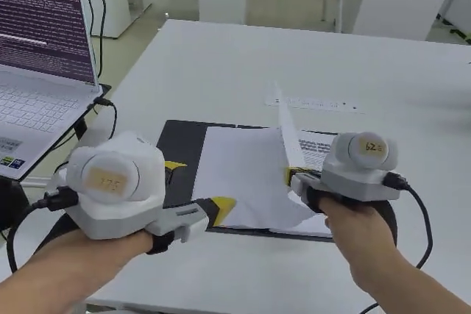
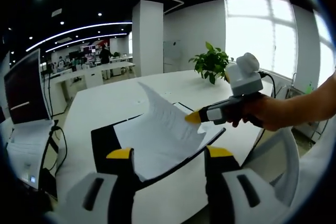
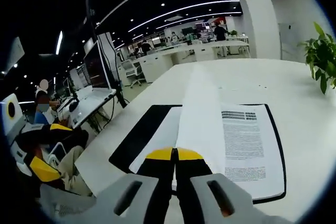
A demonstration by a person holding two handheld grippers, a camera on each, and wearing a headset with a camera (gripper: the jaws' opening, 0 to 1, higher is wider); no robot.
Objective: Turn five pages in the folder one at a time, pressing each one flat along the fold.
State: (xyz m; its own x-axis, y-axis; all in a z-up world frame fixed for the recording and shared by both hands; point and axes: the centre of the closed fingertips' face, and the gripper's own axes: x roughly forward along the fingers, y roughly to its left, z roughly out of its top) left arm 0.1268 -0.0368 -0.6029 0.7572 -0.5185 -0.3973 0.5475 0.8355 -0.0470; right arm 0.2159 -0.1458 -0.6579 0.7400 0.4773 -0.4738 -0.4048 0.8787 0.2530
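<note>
A black folder [image 1: 180, 145] lies open on the white table [image 1: 221, 64], with white sheets on it. My right gripper [image 1: 291, 176] is shut on the lower edge of one page [image 1: 287, 130], which stands up from the fold, edge-on in the head view. In the right gripper view the closed yellow tips [image 3: 175, 154] pinch that page [image 3: 197, 108], and a printed page [image 3: 244, 140] lies flat to its right. My left gripper [image 1: 199, 187] hovers open at the folder's near left corner, holding nothing. Its jaws [image 2: 169, 153] are apart in its own view, facing the raised page [image 2: 163, 124].
An open laptop [image 1: 37, 71] with cables [image 1: 103, 101] stands at the left, off the table's side. A narrow white strip [image 1: 313, 102] lies behind the folder. A potted plant [image 2: 210, 64] sits at the far end. The table's near edge runs just under my hands.
</note>
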